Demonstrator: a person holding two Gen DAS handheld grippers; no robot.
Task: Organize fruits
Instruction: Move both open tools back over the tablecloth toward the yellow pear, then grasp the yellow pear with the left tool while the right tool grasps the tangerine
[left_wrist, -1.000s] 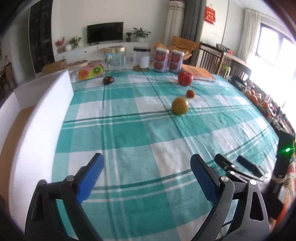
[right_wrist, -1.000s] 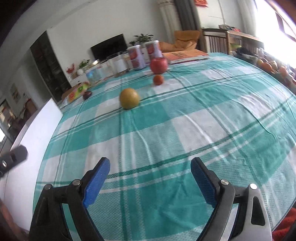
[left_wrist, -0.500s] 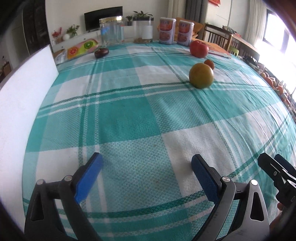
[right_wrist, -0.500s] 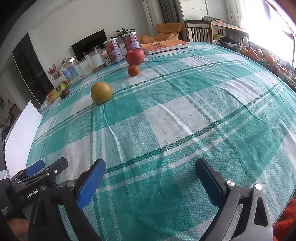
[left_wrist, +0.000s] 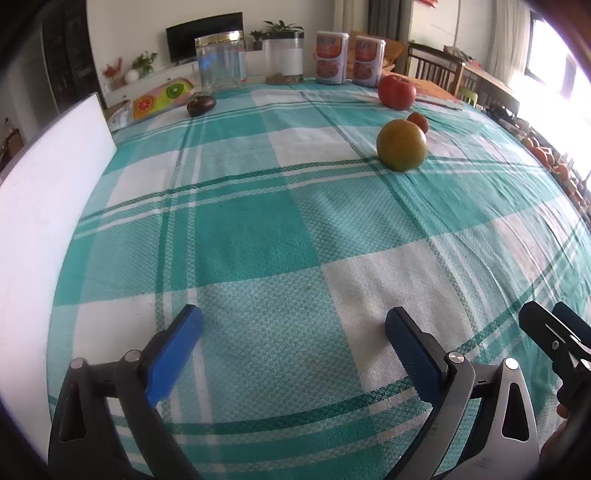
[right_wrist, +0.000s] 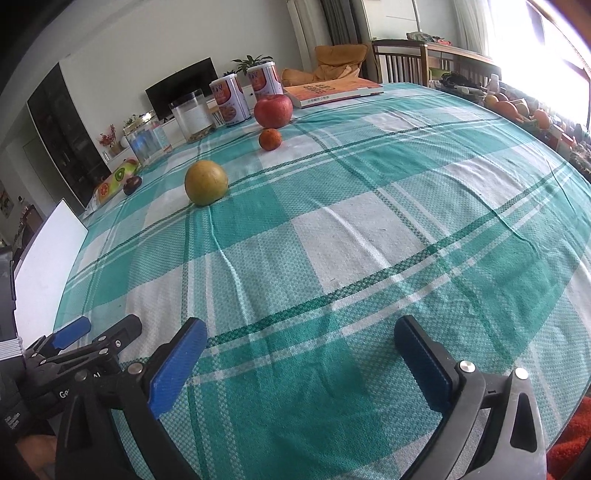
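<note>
Both hand-held grippers hang over the near counter (left_wrist: 258, 229), nothing between the pads: left hand-held gripper (left_wrist: 293, 328) wide open, right hand-held gripper (right_wrist: 301, 341) opening. Yellow-green fruit (right_wrist: 205, 182), small orange (right_wrist: 270, 139), apple (right_wrist: 273, 110), dark fruit (left_wrist: 201, 105) sit far off. Only the right view shows the book (right_wrist: 332, 90).

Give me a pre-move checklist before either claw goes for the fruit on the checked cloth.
1. Left claw empty, jaws wide: ok.
2. Right claw empty, jaws opening: ok.
3. Yellow-green fruit standing free, nearest to grab: ok.
4. Small orange and red apple apart from each other: ok.
5. Dark fruit clear of the glass jar: ok.
6. A bowl or tray to put fruit in: cannot tell, none in view.
</note>
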